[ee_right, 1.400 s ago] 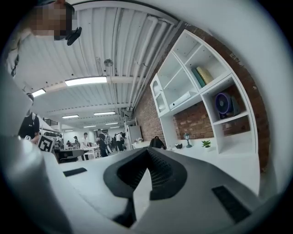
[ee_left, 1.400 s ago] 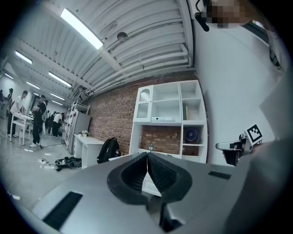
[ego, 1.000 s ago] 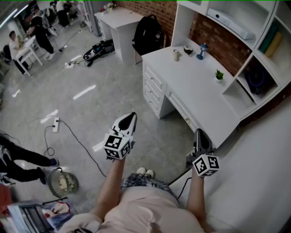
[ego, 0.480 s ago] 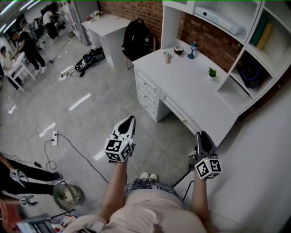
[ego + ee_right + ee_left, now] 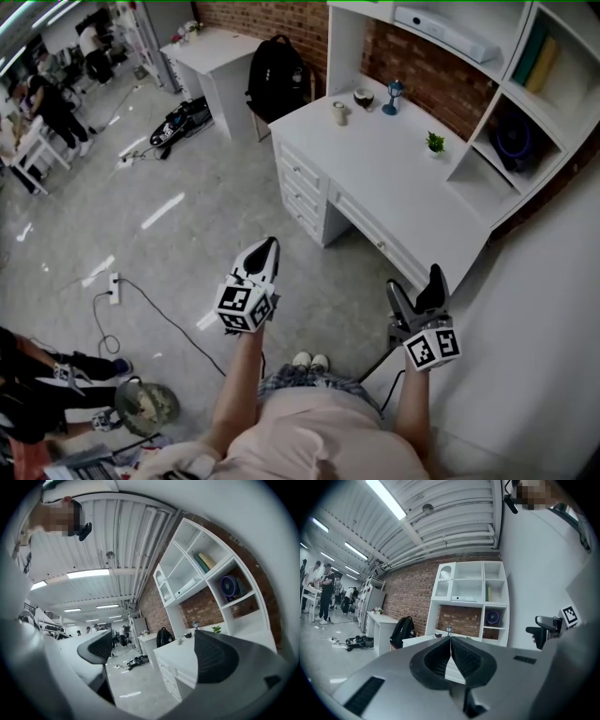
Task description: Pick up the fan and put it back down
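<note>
The fan [image 5: 514, 141] is a dark round unit with a blue ring, standing in a cubby of the white shelf unit at the far right; it also shows as the fan [image 5: 492, 617] and the fan [image 5: 229, 585]. My left gripper [image 5: 269, 246] is shut and empty, held over the floor well short of the desk [image 5: 394, 187]; its pads meet in the left gripper view [image 5: 450, 641]. My right gripper [image 5: 415, 286] hangs near the desk's front corner, its jaws opening with nothing between them [image 5: 157, 653]. Both point roughly level toward the shelves.
The white desk carries a cup [image 5: 339, 112], a bowl [image 5: 364, 97], a blue goblet [image 5: 392, 94] and a small plant [image 5: 434, 142]. A black backpack [image 5: 277, 75] leans beside it. A power strip with cable [image 5: 114, 281] lies on the floor. People stand at the far left.
The right gripper's jaws have gone from shut to wide apart and it has lifted slightly. The left gripper stays shut and has hardly moved.
</note>
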Demonstrator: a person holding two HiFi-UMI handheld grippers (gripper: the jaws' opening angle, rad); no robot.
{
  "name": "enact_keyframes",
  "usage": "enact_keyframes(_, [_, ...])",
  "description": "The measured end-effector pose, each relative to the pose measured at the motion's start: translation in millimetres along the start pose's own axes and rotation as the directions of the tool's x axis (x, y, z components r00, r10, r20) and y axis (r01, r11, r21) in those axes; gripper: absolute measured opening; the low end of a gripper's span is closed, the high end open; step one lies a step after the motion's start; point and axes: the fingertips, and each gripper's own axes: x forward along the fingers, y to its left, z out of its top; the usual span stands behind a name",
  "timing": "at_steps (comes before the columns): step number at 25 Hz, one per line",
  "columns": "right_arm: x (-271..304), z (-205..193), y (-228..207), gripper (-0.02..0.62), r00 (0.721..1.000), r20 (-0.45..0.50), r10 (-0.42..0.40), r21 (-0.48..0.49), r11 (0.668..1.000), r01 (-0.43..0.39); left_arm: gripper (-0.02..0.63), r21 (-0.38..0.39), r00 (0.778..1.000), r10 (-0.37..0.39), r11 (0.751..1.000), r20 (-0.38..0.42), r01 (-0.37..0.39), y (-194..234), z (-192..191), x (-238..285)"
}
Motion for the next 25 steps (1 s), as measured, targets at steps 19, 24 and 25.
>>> enact_keyframes(19, [24.7,-19.4,20.3,0.545,0.998,-0.014,-0.055,-0.021,0.998,0.055,0.028,-0.005,0.998,-0.065,0.998,0.004,0.065,33.9,-0.9,12.2])
enact_keyframes(24, [44.4,-21.2,19.4,0.545,0.999,-0.017,-0.050,-0.033,0.998,0.050,0.028,-0.016,0.998,-0.066,0.998,0.011,0.067,44.6,0.1,25.2])
enact_keyframes(25, [48.5,-21.6,17.8,0.545,0.999,-0.017,-0.051,-0.034,0.998,0.051,0.028,-0.017,0.998,-0.068,0.998,0.013,0.068,46.3,0.8,28.8])
